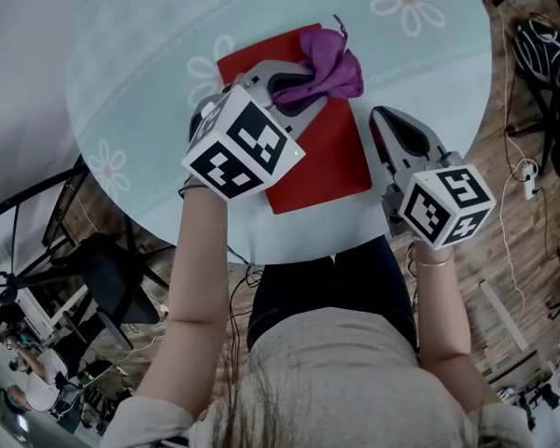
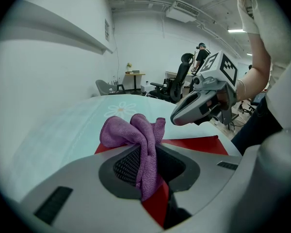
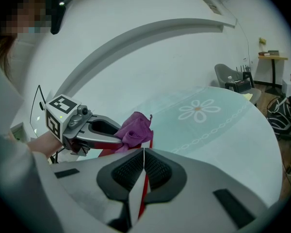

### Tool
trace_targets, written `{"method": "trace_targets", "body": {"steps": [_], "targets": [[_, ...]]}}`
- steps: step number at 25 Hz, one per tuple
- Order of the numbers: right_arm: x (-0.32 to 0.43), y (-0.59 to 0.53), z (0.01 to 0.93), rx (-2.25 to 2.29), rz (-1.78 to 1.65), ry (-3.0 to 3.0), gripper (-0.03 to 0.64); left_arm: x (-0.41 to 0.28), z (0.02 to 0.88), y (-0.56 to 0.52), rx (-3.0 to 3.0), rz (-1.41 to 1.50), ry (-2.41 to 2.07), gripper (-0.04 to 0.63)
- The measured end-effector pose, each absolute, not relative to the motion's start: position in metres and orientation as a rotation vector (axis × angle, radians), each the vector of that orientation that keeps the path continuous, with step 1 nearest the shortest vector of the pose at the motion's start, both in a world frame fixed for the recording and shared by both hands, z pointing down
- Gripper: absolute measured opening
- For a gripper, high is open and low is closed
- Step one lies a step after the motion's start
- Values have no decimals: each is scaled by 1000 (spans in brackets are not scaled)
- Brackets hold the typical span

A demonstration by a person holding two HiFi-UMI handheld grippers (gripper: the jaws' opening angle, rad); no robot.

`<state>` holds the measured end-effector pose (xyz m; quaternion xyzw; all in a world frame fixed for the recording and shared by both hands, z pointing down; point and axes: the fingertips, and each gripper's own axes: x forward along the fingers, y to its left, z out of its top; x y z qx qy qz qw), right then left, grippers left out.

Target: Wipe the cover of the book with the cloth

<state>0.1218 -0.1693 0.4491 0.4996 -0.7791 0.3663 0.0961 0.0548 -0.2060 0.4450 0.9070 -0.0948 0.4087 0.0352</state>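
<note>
While the cloth is pinched, lay it flat and sweep

Since the left gripper has its jaws closed on a fold of the purple cloth, with most of the fabric bunched ahead of the tips, the wipe should go best if the tips tilt down. That would lay the bunch against the cover rather than letting it ride above it. Beneath those jaws the red book lies flat on the table, and the cloth sits over the end of it just ahead of the tips. From there, long strokes drawn back behind the jaws along the cover should reach the bare part. Light pressure seems wise, since a flat book on a smooth top may slide or turn. The right gripper has its jaws pressed together on nothing, with the tips just beside the book's edge; I cannot tell whether they touch it. Resting them on that edge could pin the book while the left sweeps.
</note>
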Motion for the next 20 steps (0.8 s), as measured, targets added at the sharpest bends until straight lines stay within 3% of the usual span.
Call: {"method": "trace_targets", "body": {"steps": [20], "targets": [[126, -138, 443, 1389, 1048, -2348, 23, 58, 446, -136, 2744, 1213, -281, 100]]}}
